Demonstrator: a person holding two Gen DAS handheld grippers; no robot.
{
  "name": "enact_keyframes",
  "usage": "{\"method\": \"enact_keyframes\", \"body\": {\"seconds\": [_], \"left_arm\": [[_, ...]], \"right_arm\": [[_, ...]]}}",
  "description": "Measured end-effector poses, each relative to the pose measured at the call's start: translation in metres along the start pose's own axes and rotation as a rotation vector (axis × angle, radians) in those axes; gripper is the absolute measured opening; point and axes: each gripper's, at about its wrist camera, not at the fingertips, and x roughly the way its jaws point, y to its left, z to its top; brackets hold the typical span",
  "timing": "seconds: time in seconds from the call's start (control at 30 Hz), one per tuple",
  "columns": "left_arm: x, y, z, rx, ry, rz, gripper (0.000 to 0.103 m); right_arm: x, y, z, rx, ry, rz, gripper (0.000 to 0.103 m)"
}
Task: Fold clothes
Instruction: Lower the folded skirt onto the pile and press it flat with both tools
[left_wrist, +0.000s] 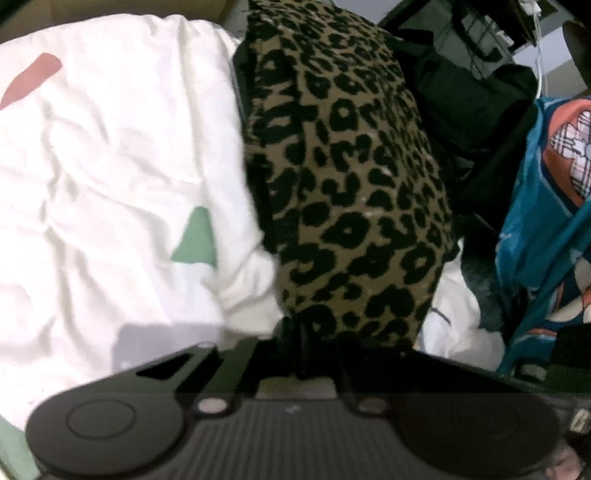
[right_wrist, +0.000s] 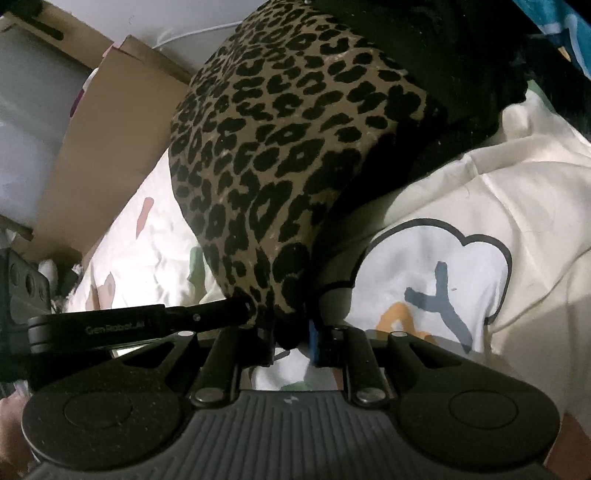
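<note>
Leopard-print garment (left_wrist: 347, 192), one only, lay bunched between two grippers above a white sheet (left_wrist: 110, 184), its long axis running away from both cameras. It was tan with black blotches and a dark edge. Left gripper (left_wrist: 306, 354) was pressed tight on its near end; right gripper (right_wrist: 291, 332) pinched a corner of it. One cream shirt (right_wrist: 498, 221) lay beside it.

Black ribbed gripper (right_wrist: 291, 343), silver screws
</note>
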Motion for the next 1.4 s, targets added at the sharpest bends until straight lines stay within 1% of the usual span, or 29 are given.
{"method": "enact_keyframes", "body": {"seconds": [0.17,0.2,0.27,0.33,0.47,0.53,0.7,0.77,0.83,0.9,1.03,1.17,1.27,1.3,1.4], "left_arm": [[-0.018,0.002,0.004,0.005,-0.004,0.028,0.002],[-0.023,0.0,0.006,0.014,-0.013,0.033,0.007],[-0.033,-0.007,0.016,0.046,-0.042,0.038,0.012],[-0.042,-0.016,0.027,0.08,-0.078,0.04,0.013],[-0.055,-0.033,0.051,0.14,-0.149,0.032,0.02],[-0.058,-0.041,0.064,0.17,-0.175,0.027,0.021],[-0.047,-0.059,0.09,0.236,-0.207,0.025,0.021],[-0.042,-0.059,0.099,0.244,-0.217,0.032,0.022],[-0.036,-0.058,0.107,0.244,-0.233,0.042,0.026],[-0.028,-0.056,0.112,0.244,-0.233,0.054,0.03],[-0.015,-0.042,0.114,0.232,-0.215,0.097,0.027],[-0.014,-0.031,0.11,0.213,-0.203,0.111,0.038],[-0.017,-0.025,0.106,0.186,-0.185,0.13,0.037],[-0.019,-0.024,0.106,0.179,-0.176,0.133,0.035],[-0.027,-0.022,0.103,0.178,-0.155,0.144,0.035]], "right_arm": [[-0.015,0.013,-0.001,-0.064,-0.012,-0.077,0.023],[-0.02,0.016,-0.002,-0.079,-0.026,-0.093,0.023],[-0.031,0.02,-0.001,-0.106,-0.058,-0.118,0.023],[-0.042,0.023,0.001,-0.126,-0.096,-0.139,0.023],[-0.058,0.023,0.014,-0.15,-0.202,-0.144,0.023],[-0.059,0.023,0.022,-0.155,-0.235,-0.142,0.023],[-0.047,0.028,0.04,-0.183,-0.288,-0.134,0.023],[-0.039,0.031,0.045,-0.204,-0.298,-0.144,0.023],[-0.031,0.033,0.049,-0.225,-0.309,-0.157,0.023],[-0.02,0.03,0.052,-0.219,-0.304,-0.171,0.023],[-0.002,0.027,0.045,-0.22,-0.267,-0.196,0.022],[0.0,0.026,0.033,-0.24,-0.243,-0.206,0.022],[-0.002,0.026,0.027,-0.249,-0.211,-0.232,0.023],[-0.002,0.026,0.025,-0.251,-0.198,-0.241,0.023],[-0.012,0.033,0.027,-0.25,-0.183,-0.241,0.023]]}}
